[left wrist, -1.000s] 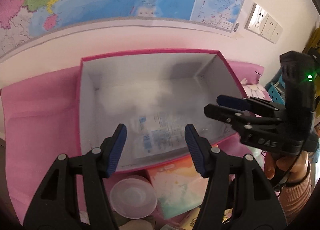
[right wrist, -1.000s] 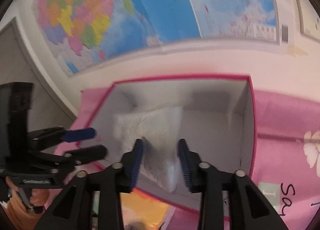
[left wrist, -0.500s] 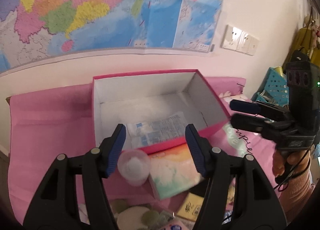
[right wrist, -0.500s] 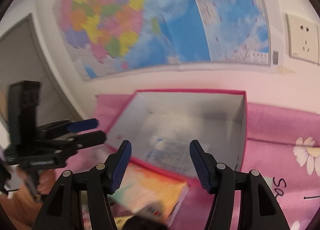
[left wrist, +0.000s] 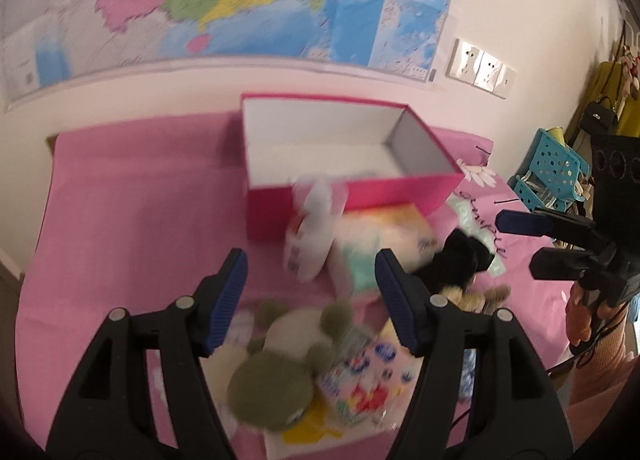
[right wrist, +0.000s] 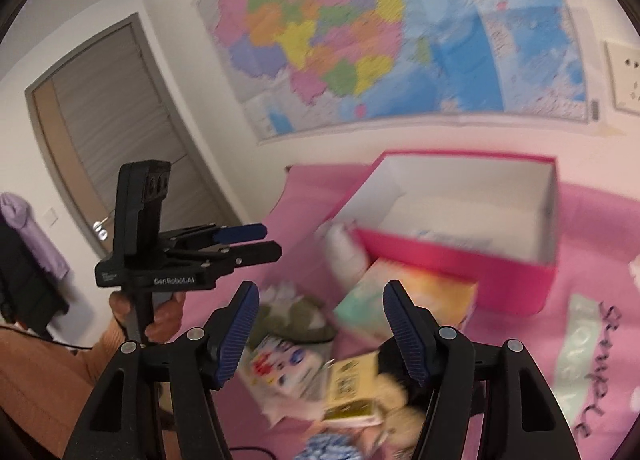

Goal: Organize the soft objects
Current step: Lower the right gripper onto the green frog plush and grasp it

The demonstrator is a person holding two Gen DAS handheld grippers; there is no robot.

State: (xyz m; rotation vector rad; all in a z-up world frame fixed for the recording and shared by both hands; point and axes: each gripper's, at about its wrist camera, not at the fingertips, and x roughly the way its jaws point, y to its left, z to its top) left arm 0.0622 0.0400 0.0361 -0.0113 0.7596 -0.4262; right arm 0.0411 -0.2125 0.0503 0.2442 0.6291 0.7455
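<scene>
— Where are the soft things?

— In a loose heap on the pink cloth point(left wrist: 132, 220), in front of the pink box point(left wrist: 352, 188); a green-and-cream plush toy point(left wrist: 280, 356) lies nearest the left camera, with a black plush toy point(left wrist: 460, 260) to its right and a blurred white packet point(left wrist: 312, 228) leaning against the box's front wall; a pastel pack point(right wrist: 404, 300) lies flat just before the box, touching it or nearly so; printed packets point(right wrist: 288, 368) sit among the toys.

— And inside the box?

— Its lid is off and the walls are white; the right view shows a white-and-blue packet point(right wrist: 452, 238) on its floor.

— What are the grippers doing?

— The left gripper point(left wrist: 312, 300) hangs above the heap with its blue pads spread wide and nothing between them; the right gripper point(right wrist: 322, 328) is likewise spread wide, holding nothing, over the same heap; each one shows in the other's view off to the side, clear of the objects.

— What lies around?

— A coloured map point(left wrist: 240, 0) on the wall behind the box; wall sockets point(left wrist: 480, 68) to its right; a blue basket point(left wrist: 552, 172) past the cloth's right edge; a grey door point(right wrist: 120, 132) on the left; much of the heap is motion-blurred.
</scene>
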